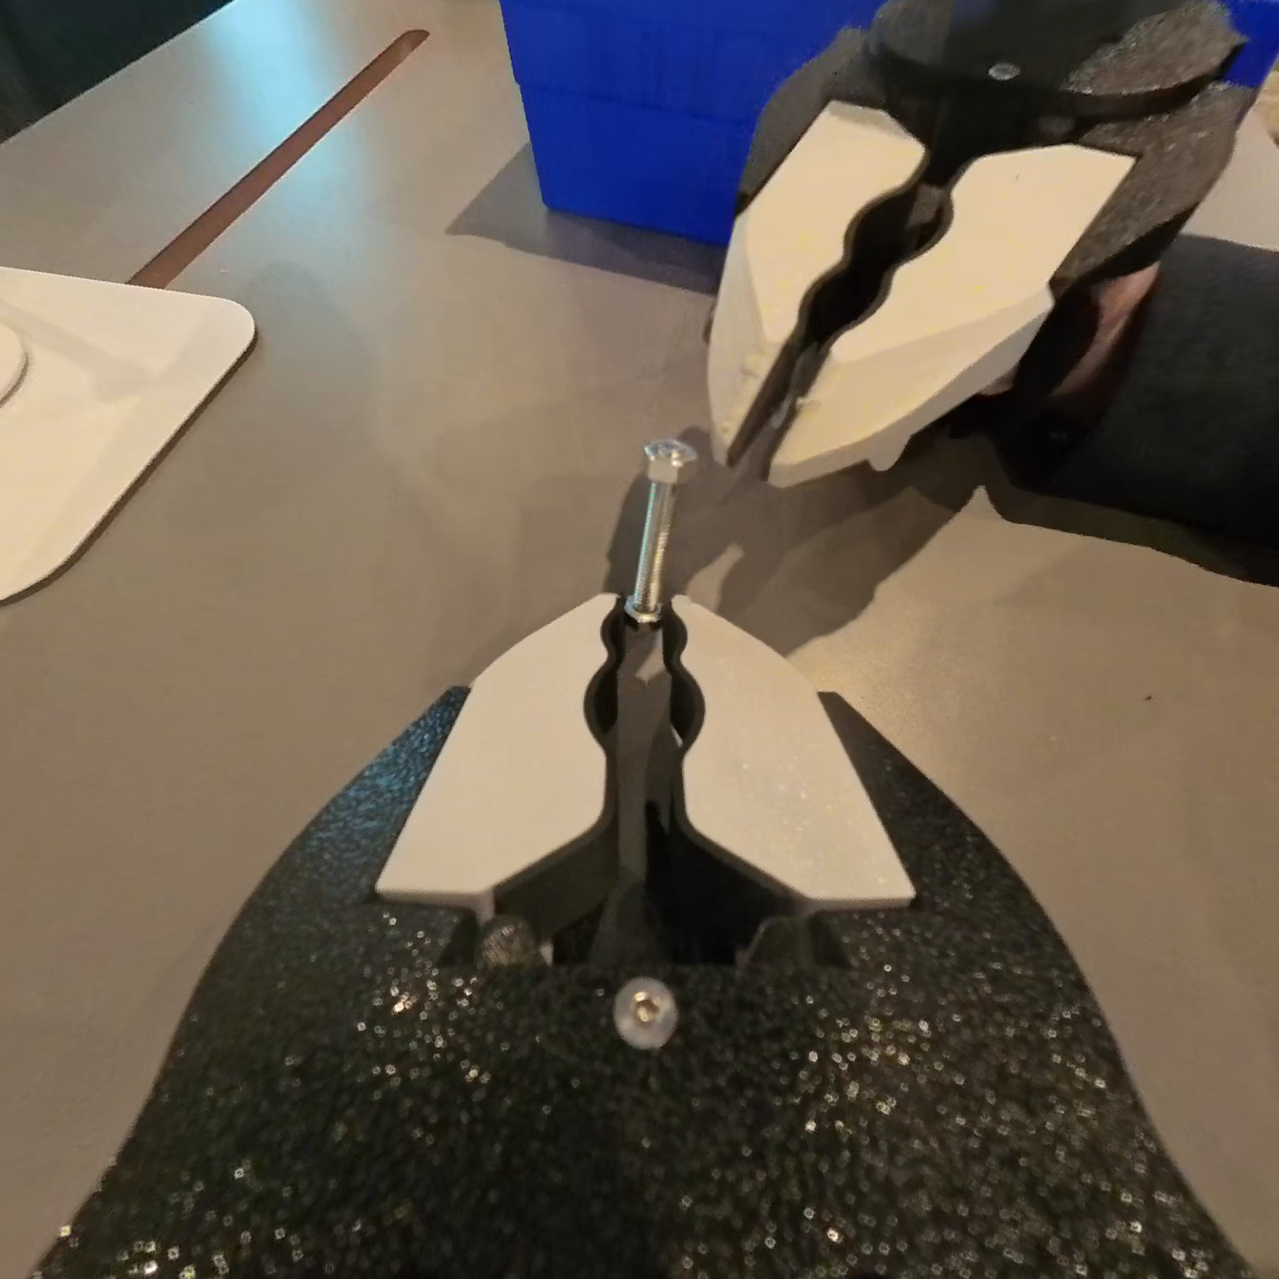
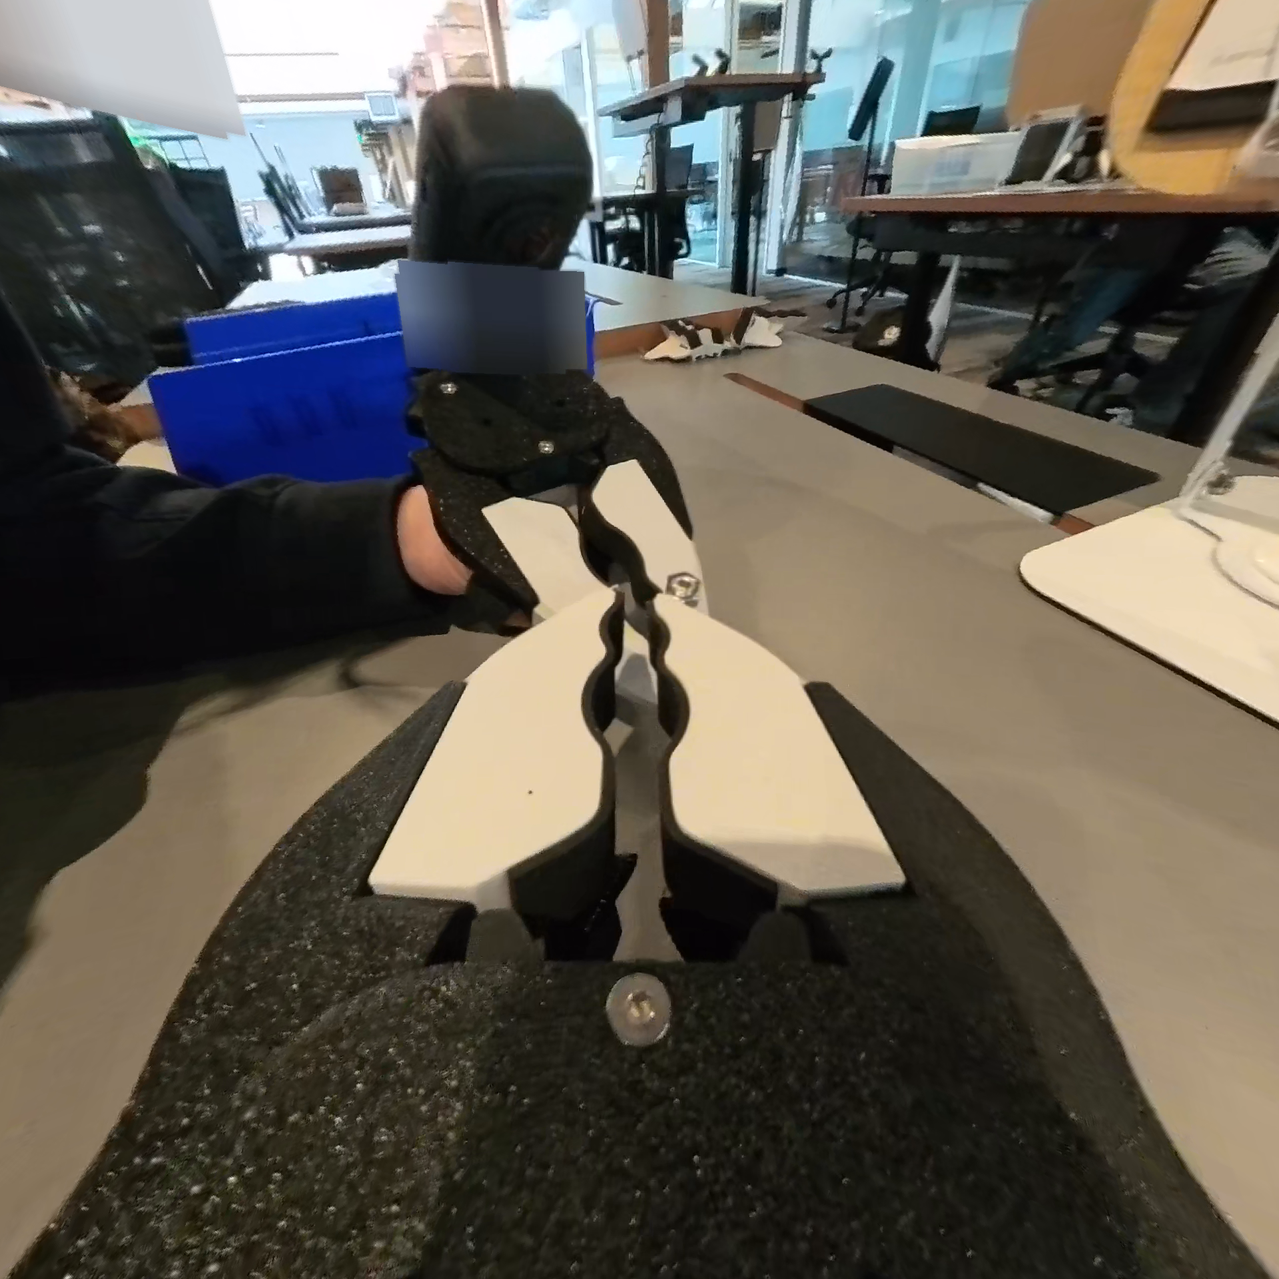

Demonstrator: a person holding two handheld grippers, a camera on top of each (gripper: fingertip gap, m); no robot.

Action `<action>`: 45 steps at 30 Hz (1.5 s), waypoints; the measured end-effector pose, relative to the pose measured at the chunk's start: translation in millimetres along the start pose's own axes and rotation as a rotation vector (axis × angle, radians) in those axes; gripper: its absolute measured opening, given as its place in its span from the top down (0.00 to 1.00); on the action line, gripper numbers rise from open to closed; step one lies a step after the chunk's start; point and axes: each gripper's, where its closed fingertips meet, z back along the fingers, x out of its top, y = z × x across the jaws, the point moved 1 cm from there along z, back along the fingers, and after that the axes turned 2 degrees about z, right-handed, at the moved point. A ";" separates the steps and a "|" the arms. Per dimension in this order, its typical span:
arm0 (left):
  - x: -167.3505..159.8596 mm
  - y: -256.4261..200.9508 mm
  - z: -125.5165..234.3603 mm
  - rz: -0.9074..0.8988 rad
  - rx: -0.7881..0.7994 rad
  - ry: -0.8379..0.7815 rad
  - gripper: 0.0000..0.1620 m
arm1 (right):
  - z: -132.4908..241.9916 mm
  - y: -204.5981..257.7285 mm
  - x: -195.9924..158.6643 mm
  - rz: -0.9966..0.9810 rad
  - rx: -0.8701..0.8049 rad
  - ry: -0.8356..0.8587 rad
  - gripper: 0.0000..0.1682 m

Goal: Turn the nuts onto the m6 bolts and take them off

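Note:
My left gripper (image 1: 642,609) is shut on the threaded end of a silver M6 bolt (image 1: 654,533). A nut (image 1: 640,613) sits on the thread right between the fingertips. The bolt points away from me, its hex head (image 1: 661,453) free above the grey table. The head also shows in the right wrist view (image 2: 682,587), facing the camera. My right gripper (image 2: 633,601) has its jaws nearly together with nothing visible between them. In the left wrist view the right gripper (image 1: 746,450) hangs tips down, just right of the bolt head and apart from it.
A blue bin (image 1: 623,104) stands at the back of the table (image 1: 346,484). A white rounded base plate (image 1: 104,415) lies to the left, and a dark slot (image 1: 277,159) runs through the tabletop. A black mat (image 2: 969,443) lies farther off. About 5 cm separates my left fingertips from my right.

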 end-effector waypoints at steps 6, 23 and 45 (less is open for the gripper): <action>0.0 -0.2 0.0 0.000 -0.002 0.001 0.94 | -2.9 -7.0 0.7 0.028 -0.072 -0.001 0.85; 0.1 -0.4 0.3 0.000 -0.003 0.000 0.94 | -1.5 -2.8 0.3 0.031 -0.031 0.000 0.91; 0.4 -0.3 0.6 0.002 -0.004 -0.002 0.94 | -3.7 -7.9 -0.7 0.022 -0.077 0.012 0.86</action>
